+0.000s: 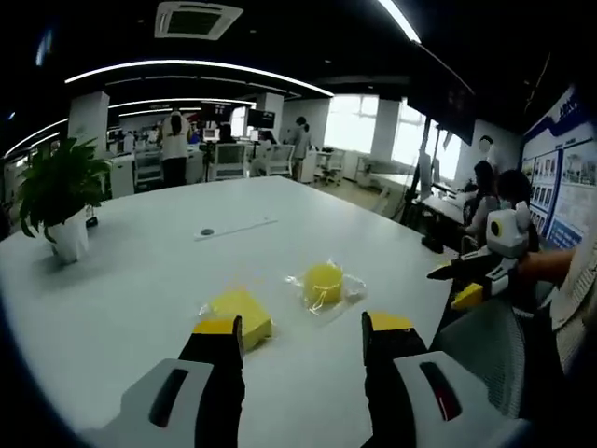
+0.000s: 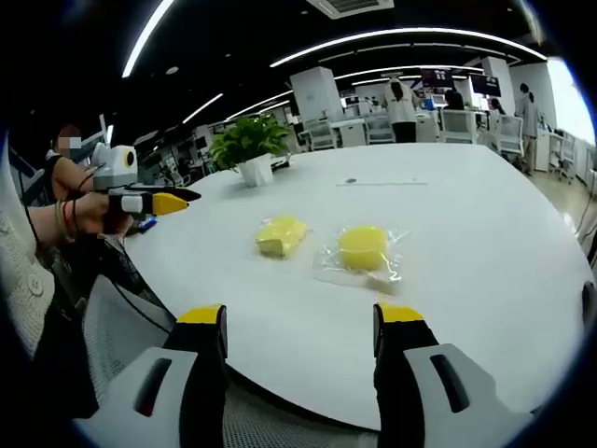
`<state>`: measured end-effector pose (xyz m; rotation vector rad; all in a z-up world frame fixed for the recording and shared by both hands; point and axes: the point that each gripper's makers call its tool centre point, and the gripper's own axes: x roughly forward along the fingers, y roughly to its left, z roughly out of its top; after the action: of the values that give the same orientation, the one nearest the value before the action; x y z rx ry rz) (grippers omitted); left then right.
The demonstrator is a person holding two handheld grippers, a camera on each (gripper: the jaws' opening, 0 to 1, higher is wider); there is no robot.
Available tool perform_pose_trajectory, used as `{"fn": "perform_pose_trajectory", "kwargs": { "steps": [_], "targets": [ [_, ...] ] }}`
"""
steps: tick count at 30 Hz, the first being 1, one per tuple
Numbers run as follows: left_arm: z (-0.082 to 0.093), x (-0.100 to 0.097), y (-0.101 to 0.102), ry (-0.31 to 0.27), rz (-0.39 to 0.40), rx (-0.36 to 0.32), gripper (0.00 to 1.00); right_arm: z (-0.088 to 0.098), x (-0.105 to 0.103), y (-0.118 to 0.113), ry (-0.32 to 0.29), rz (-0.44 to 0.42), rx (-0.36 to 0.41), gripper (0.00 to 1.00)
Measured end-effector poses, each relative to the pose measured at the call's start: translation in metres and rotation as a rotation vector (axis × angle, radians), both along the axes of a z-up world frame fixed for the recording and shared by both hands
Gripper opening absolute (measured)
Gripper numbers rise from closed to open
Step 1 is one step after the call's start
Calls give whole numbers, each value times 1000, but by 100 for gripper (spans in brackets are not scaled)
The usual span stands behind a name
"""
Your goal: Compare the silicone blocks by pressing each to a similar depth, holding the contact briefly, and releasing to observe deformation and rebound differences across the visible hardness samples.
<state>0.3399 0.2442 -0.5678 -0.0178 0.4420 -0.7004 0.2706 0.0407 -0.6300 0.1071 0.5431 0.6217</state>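
Left hand-held gripper [image 1: 303, 338] and right hand-held gripper [image 2: 298, 327]: both spread, holding nothing, above white bench [image 2: 485, 243]. Square yellow block [image 2: 281, 234] beside round yellow block [image 2: 363, 247], each in clear wrap. No legible labels or writing on them.

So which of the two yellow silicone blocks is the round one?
The round block lying on clear plastic wrap, right of the squarish block in the right gripper view; the other has flat sides and corners.

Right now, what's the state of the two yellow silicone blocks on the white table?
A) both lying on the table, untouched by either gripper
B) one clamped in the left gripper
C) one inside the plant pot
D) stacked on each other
A: the square block and the round block lie side by side on the white table, while the right gripper and the left gripper are open, short of both.
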Motion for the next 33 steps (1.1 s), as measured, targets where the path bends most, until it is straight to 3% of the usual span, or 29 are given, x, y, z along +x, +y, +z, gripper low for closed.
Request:
{"fn": "perform_pose_trajectory", "kwargs": {
  "steps": [4,7,11,13,33],
  "targets": [
    [1,13,-7,6,-3,-20,50,-1,3,-2,1,-5,1,59],
    [2,23,-13,47,12,-100,50,-1,6,-4,6,-8,3,58],
    [-1,39,-17,63,41,-121,47,-2,8,-6,9,-6,-5,58],
    [-2,46,-22,54,35,-116,43,-2,10,-6,11,-5,-4,58],
    [-41,97,-80,157,-20,-127,49,-12,19,-18,57,-11,8,58]
  ]
}}
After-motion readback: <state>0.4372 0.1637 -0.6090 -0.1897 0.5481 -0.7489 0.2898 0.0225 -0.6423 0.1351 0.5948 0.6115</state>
